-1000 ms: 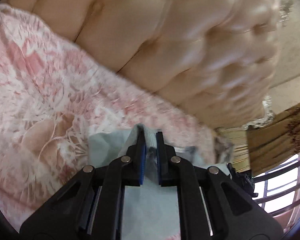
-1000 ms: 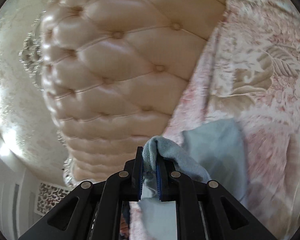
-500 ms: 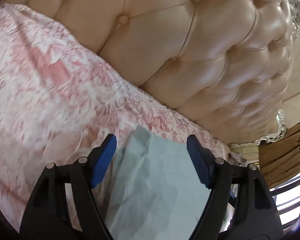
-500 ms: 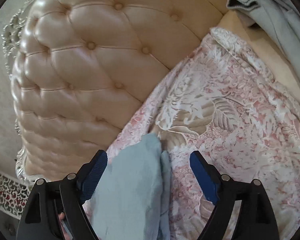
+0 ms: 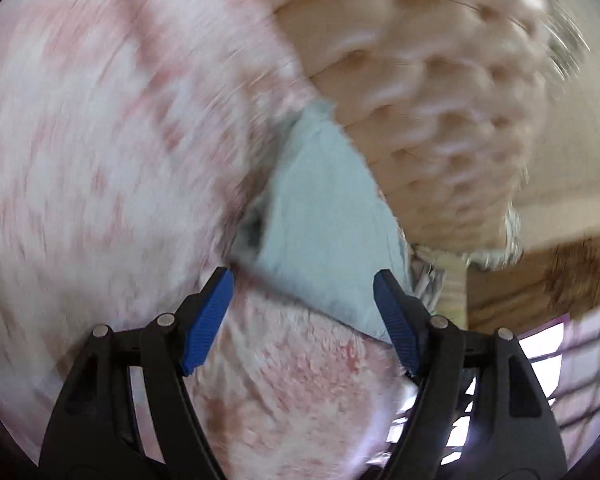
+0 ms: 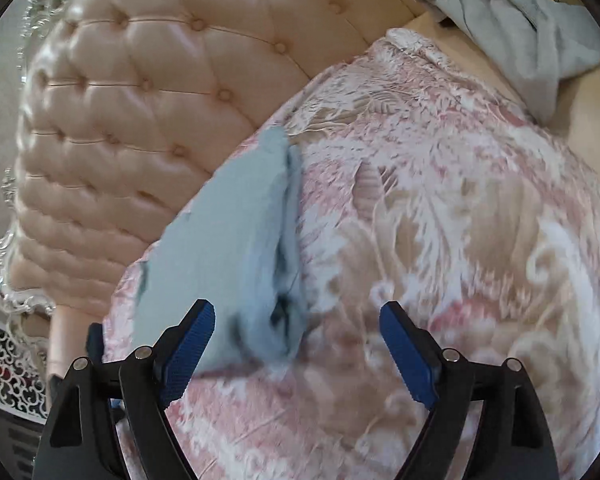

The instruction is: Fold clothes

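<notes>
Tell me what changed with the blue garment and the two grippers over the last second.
Both grippers let go: the left gripper and right gripper, a second ago pinched on the light blue garment, have just opened and drawn back. The garment now lies folded on the floral bedspread. The tufted headboard is unchanged.

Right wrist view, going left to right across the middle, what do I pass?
Tufted headboard → folded light blue garment → pink floral bedspread. A grey garment lies far back, upper right.

Two garments lie on one bed: one light blue folded cloth (image 6: 228,240) near the headboard (image 6: 148,92) and one grey garment (image 6: 528,28) far right. One floral bedspread (image 6: 440,220), two tools.
</notes>
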`<act>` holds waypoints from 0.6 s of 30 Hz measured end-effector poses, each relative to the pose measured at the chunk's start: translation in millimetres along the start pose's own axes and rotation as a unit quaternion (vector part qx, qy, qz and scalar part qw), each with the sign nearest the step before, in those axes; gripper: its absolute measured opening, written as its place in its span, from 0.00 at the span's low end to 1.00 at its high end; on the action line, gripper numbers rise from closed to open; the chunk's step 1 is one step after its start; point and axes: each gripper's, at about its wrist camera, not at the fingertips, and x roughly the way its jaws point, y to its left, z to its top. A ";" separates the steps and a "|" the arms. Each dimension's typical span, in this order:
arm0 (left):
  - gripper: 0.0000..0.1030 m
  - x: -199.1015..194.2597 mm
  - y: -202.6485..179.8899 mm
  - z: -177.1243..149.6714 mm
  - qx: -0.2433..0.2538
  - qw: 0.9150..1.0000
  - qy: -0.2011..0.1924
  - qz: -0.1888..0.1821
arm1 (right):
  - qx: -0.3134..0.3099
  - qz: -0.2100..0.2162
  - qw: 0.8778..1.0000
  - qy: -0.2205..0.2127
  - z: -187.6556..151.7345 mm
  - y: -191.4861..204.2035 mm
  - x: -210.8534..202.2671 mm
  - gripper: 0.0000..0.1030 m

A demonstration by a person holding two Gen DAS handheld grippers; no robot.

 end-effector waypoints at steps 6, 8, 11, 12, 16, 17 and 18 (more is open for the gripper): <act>0.70 14.9 -0.2 -14.8 -0.075 0.997 0.015 -0.024 | 0.010 0.022 0.999 -0.022 0.7 -7.7 -10.7 0.83; 0.70 21.0 0.1 -16.9 -0.081 0.997 0.017 -0.012 | -0.017 0.023 1.000 -0.005 1.1 0.1 -5.2 0.83; 0.70 28.2 3.3 -18.9 -0.079 0.997 0.012 -0.009 | -0.058 0.012 0.998 0.005 -3.6 6.3 4.4 0.83; 0.70 28.3 4.9 -18.5 -0.080 0.997 0.008 -0.013 | -0.073 0.008 0.997 0.002 -4.7 9.2 6.3 0.83; 0.70 31.8 3.7 -14.2 -0.080 0.997 0.000 -0.010 | -0.224 0.017 0.974 0.008 -20.9 44.7 1.1 0.46; 0.70 32.9 2.8 -13.9 -0.080 0.997 0.002 -0.008 | -0.256 0.003 0.967 0.010 -27.1 48.7 1.4 0.39; 0.70 33.9 2.2 -13.7 -0.079 0.997 0.002 -0.006 | -0.287 -0.011 0.958 0.011 -33.3 52.6 1.8 0.35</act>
